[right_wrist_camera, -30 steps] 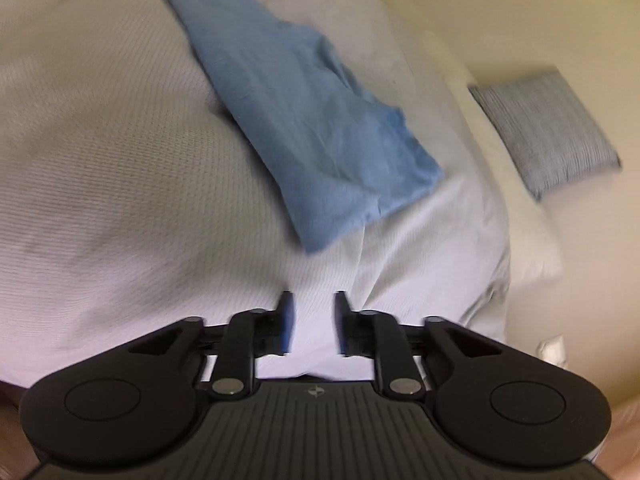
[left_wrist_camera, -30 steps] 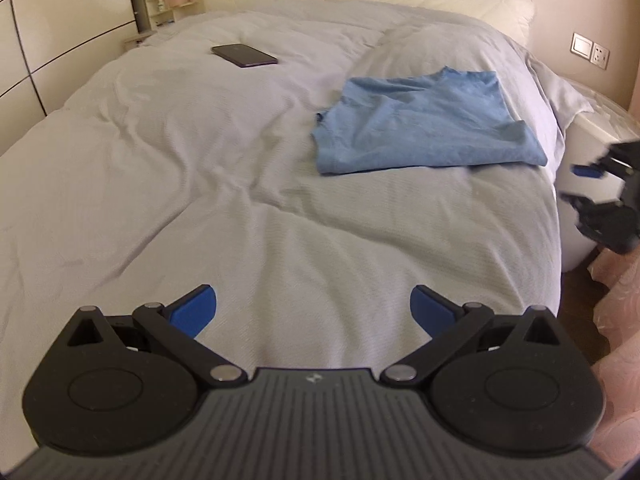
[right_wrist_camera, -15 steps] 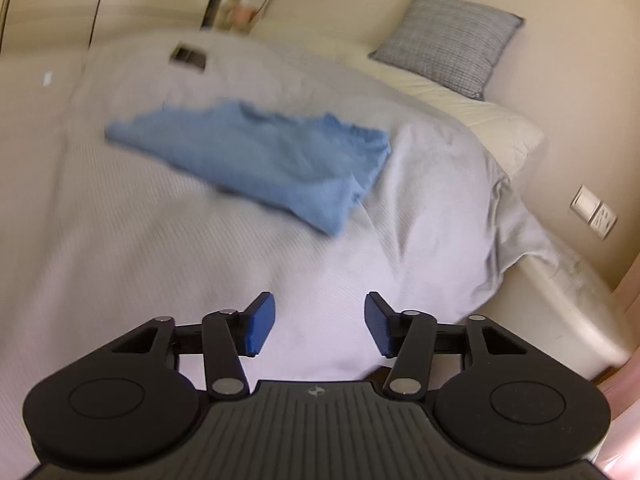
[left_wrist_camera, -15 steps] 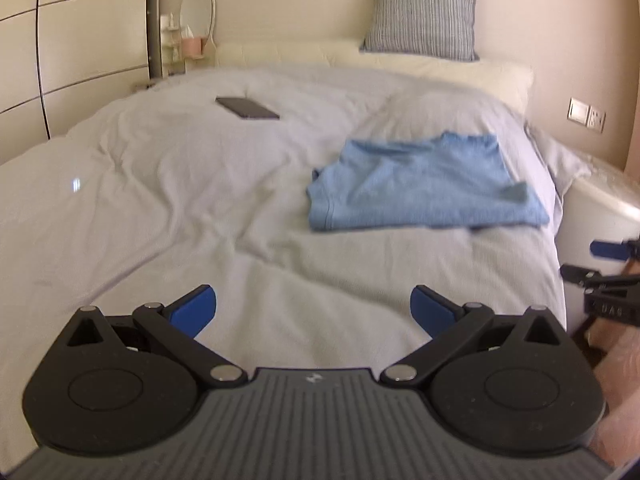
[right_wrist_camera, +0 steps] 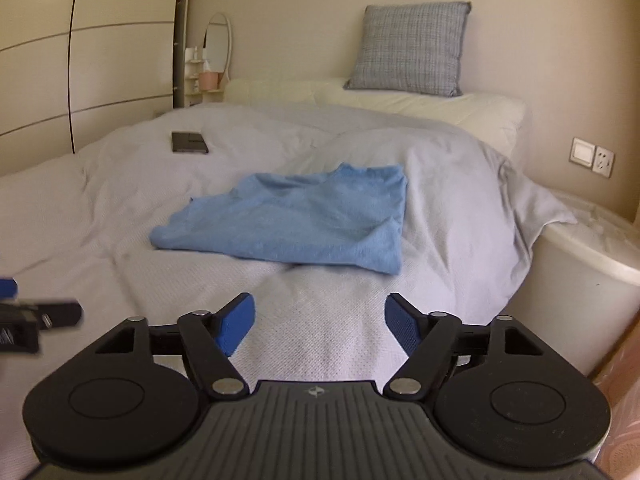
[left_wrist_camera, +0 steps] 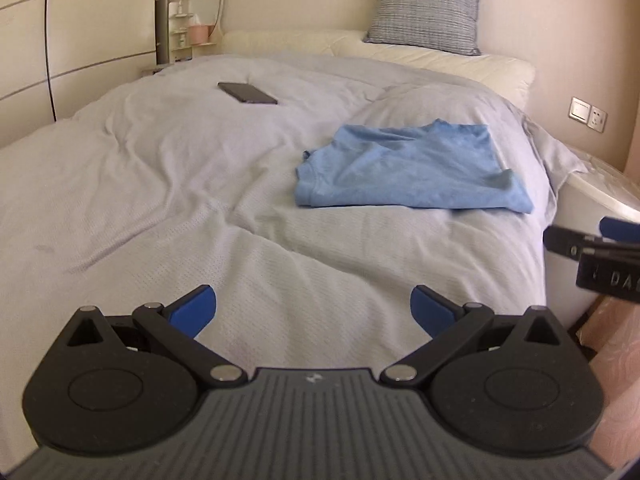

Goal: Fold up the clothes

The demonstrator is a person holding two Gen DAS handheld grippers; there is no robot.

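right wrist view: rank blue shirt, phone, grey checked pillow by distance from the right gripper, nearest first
From the right gripper, both fingers apart:
1. Blue shirt: straight ahead on the grey bedcover, folded.
2. Phone: farther up the bed, ahead and to the left.
3. Grey checked pillow: at the head of the bed, upright against the wall, slightly right.

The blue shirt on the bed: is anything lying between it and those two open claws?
Nothing visible. Only bare grey bedspread lies between the blue shirt and the right gripper, and likewise ahead of the left gripper. The phone lies farther back, beyond the shirt and off to the left.
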